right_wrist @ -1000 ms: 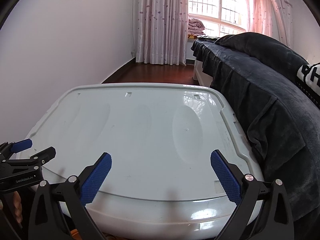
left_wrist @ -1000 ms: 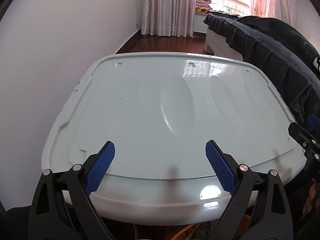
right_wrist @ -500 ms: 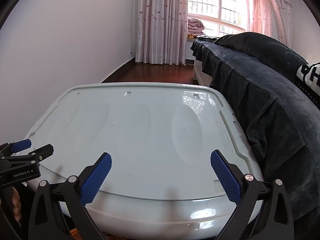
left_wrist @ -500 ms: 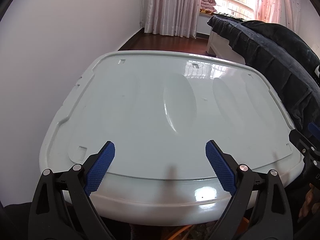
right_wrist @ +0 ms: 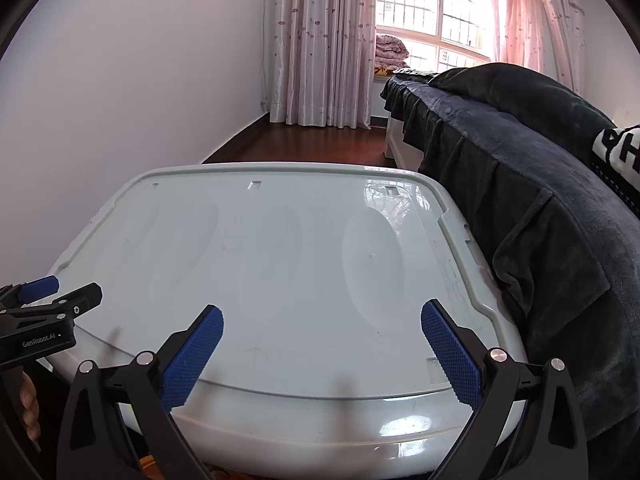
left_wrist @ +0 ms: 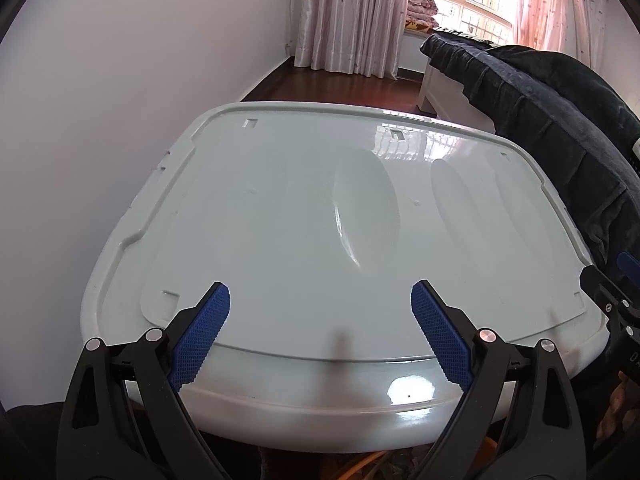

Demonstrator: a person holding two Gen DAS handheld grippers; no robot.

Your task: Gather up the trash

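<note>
A glossy white plastic lid (left_wrist: 280, 220) (right_wrist: 280, 272) of a large bin fills both wrist views; nothing lies on it and no trash shows. My left gripper (left_wrist: 320, 332) hovers open over the lid's near edge, blue pads wide apart with nothing between them. My right gripper (right_wrist: 322, 350) hangs open over the same near edge, further right. The left gripper's tips (right_wrist: 52, 296) show at the left of the right wrist view, and the right gripper's tips (left_wrist: 616, 280) show at the right edge of the left wrist view.
A bed under a dark blanket (right_wrist: 540, 184) presses against the lid's right side. A white wall (left_wrist: 120, 80) runs along the left. Beyond the lid lie a dark wood floor (right_wrist: 312, 144), pink curtains (right_wrist: 320, 40) and a bright window. Something orange (left_wrist: 368, 460) shows below the lid.
The left wrist view has shifted slightly, with the lid sitting a little lower and further right in the frame. The right gripper is almost still. Both stay open.
</note>
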